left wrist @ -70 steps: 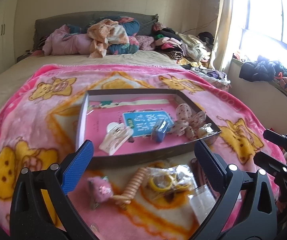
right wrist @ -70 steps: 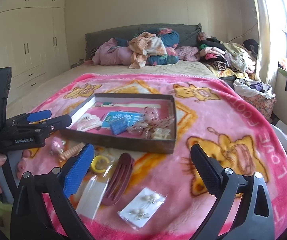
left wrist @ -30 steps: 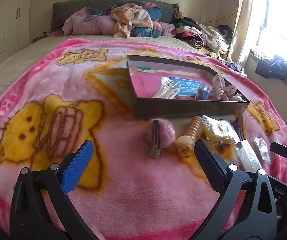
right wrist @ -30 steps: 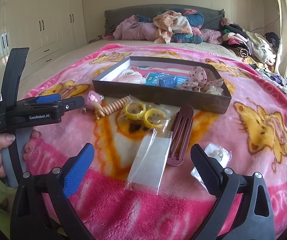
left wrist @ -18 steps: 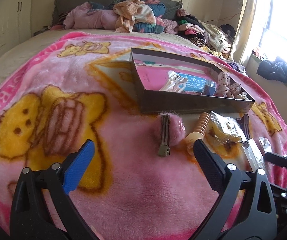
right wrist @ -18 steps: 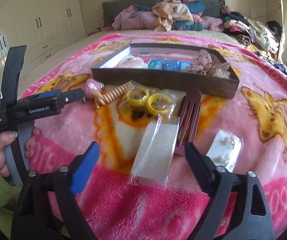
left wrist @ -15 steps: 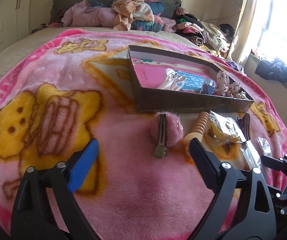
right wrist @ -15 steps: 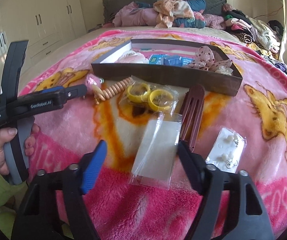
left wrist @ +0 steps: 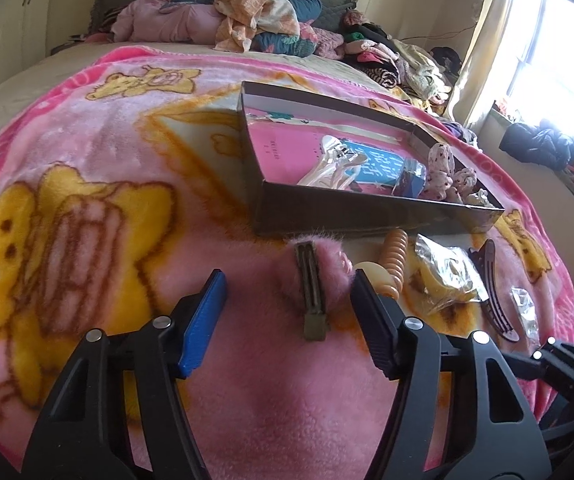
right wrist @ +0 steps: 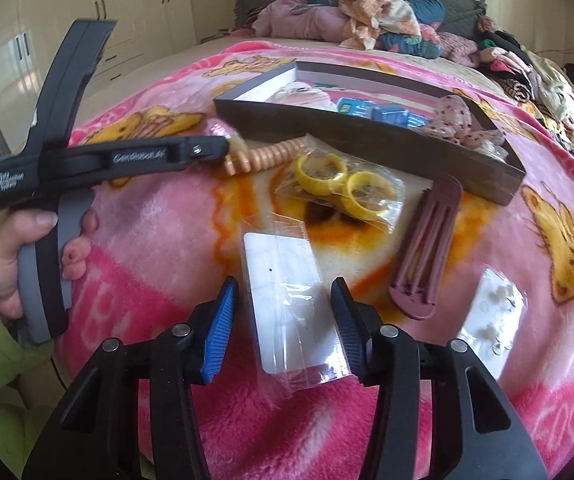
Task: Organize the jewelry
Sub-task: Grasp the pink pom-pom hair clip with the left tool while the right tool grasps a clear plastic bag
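A pink fluffy hair clip point(left wrist: 313, 280) lies on the pink blanket just before the dark shallow box point(left wrist: 367, 208). My left gripper point(left wrist: 287, 312) hangs low over it, jaws closing on either side of the clip, pads clear of it. In the right wrist view a clear bag with a white card point(right wrist: 287, 292) lies flat between the closing jaws of my right gripper point(right wrist: 285, 324); the pads stand at its edges without pinching it. The left gripper point(right wrist: 211, 148), held by a hand point(right wrist: 7, 264), shows at the left there.
A peach spiral hair tie point(right wrist: 271, 156), bagged yellow rings point(right wrist: 343, 184), a maroon hair clip point(right wrist: 427, 248) and a bagged earring card point(right wrist: 495, 320) lie before the box point(right wrist: 367, 136). The box holds a white claw clip point(left wrist: 335, 168), blue cards and spotted bows. Clothes pile at the headboard.
Both grippers' jaws have narrowed from wide open. The left has come down closer to the fluffy clip, the right down over the clear bag.
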`<state>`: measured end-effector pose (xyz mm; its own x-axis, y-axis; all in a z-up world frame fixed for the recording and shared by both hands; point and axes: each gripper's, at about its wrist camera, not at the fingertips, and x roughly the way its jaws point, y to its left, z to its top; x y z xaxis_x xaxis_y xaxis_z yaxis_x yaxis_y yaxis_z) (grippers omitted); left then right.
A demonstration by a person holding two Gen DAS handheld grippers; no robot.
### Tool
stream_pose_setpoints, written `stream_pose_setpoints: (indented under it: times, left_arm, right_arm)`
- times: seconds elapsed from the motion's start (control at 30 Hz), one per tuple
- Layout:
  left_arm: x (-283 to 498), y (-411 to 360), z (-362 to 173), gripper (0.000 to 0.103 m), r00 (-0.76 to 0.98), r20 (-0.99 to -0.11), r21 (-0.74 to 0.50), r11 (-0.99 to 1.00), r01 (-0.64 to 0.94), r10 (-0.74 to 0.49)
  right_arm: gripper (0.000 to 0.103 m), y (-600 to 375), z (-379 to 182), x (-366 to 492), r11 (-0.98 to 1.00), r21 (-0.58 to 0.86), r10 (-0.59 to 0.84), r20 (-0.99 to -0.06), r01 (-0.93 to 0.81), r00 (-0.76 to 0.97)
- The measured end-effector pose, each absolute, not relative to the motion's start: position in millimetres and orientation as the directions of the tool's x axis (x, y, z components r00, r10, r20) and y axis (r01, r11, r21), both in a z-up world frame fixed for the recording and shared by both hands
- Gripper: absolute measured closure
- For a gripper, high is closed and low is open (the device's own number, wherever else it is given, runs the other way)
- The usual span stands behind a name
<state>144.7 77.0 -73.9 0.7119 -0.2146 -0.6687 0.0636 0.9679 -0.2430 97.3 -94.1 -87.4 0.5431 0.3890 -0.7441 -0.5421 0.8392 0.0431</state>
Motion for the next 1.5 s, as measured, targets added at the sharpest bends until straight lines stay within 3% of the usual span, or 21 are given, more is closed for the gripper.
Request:
stream_pose_setpoints:
  times: [0.1, 0.27, 0.9, 1.5]
  left_arm:
    - [150.5, 76.8, -75.7, 0.055, 0.702, -0.672, -0.268, 0.961, 0.067, -0.237]
    - [156.2, 77.0, -77.8, 0.079, 0.689, -0.676, -0.294, 0.953, 0.070, -0.260]
    - [138.3, 81.1, -44.0, 0.081, 0.732, -0.641, -0.266, 0.961, 0.070, -0.231]
    - [146.7, 35.2, -23.7, 0.080, 0.735, -0.611, -0.256, 0.952, 0.169, -0.294]
  right_arm:
    - [0.063, -92.5, -88.5, 98.9, 0.832, 0.042, 0.394, -0.746, -0.552, 0.537]
    - [0.066, -93.7, -87.6, 99.6, 0.833, 0.049, 0.402, -0.738, -0.552, 0.541]
    - [0.066, -108.7, -62.8, 101.9, 0.837, 0.085, 0.443, -0.684, -0.540, 0.580]
    - [0.066, -161.7, -43.6, 120.6, 0.899, 0.109, 0.388, -0.647, -0.425, 0.656]
